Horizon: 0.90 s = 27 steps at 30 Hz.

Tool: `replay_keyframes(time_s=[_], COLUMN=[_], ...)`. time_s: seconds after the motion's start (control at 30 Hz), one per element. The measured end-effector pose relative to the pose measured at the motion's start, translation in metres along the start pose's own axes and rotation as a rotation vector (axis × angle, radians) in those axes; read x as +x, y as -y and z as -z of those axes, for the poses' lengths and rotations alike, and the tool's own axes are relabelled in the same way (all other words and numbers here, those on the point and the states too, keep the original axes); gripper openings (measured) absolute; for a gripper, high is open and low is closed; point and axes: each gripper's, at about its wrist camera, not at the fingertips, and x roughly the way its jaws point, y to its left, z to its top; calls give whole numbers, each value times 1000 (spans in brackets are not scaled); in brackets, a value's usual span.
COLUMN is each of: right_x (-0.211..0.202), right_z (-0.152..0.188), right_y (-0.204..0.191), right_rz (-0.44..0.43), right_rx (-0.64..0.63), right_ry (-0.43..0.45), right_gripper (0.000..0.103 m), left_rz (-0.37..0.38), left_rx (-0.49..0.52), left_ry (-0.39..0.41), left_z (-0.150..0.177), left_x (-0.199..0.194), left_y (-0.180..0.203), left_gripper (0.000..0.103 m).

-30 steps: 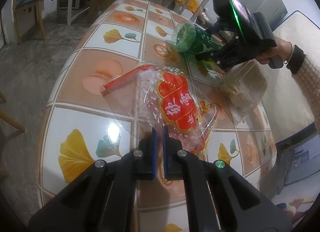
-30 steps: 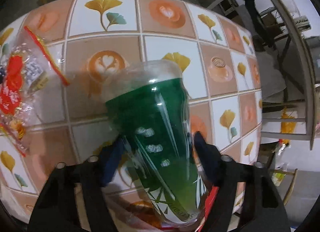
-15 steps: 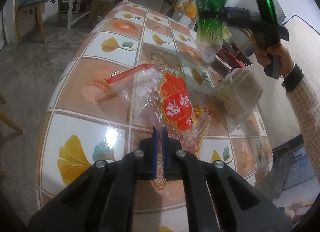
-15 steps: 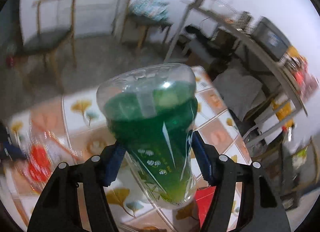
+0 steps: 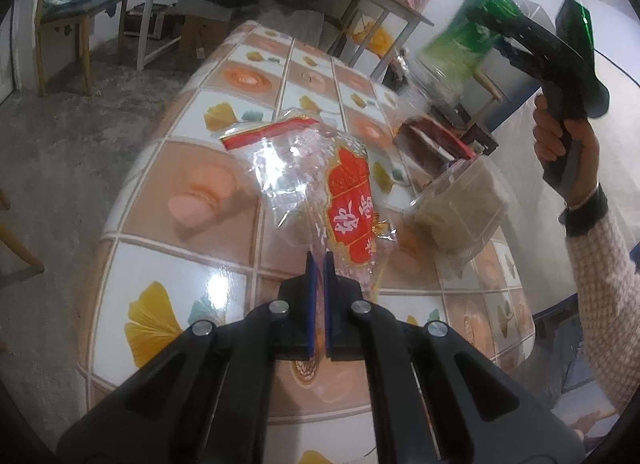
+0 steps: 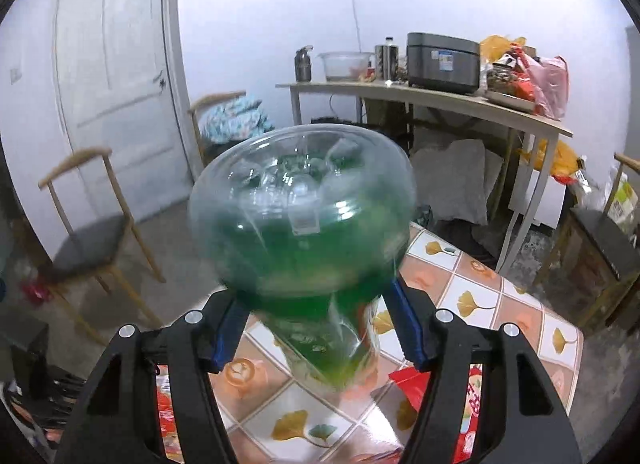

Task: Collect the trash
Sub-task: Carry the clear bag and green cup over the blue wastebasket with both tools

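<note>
Left wrist view: the left gripper [image 5: 319, 264] is clenched on the near edge of a clear plastic bag [image 5: 320, 180] with a red label, lying on the tiled bench [image 5: 180, 200]. A clear lidded container [image 5: 460, 204] lies just right of it. At far right, a hand [image 5: 560, 140] holds the right gripper [image 5: 486, 30] aloft.

Right wrist view: the right gripper grasps a green plastic cup [image 6: 308, 232] with a domed lid, raised above the bench.
</note>
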Motion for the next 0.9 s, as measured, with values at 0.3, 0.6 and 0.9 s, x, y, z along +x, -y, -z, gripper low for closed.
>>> replay_keyframes(time_s=[0.3,0.6,0.9], right_x=[-94,-185,-281], right_z=[9,48,108], right_y=[5,4,12], right_rz=[-8,101,265], right_rx=[133,218,335], right_ry=[168,269,343], right_gripper=[62,62,62], left_rz=[19,81,201], left_rx=[40,107,267], left_ry=[100,188,197], left_z=[-11,-22,-19], left_x=[-28,-56,-68], left_y=[15,53,137], left_gripper=[1,1,1])
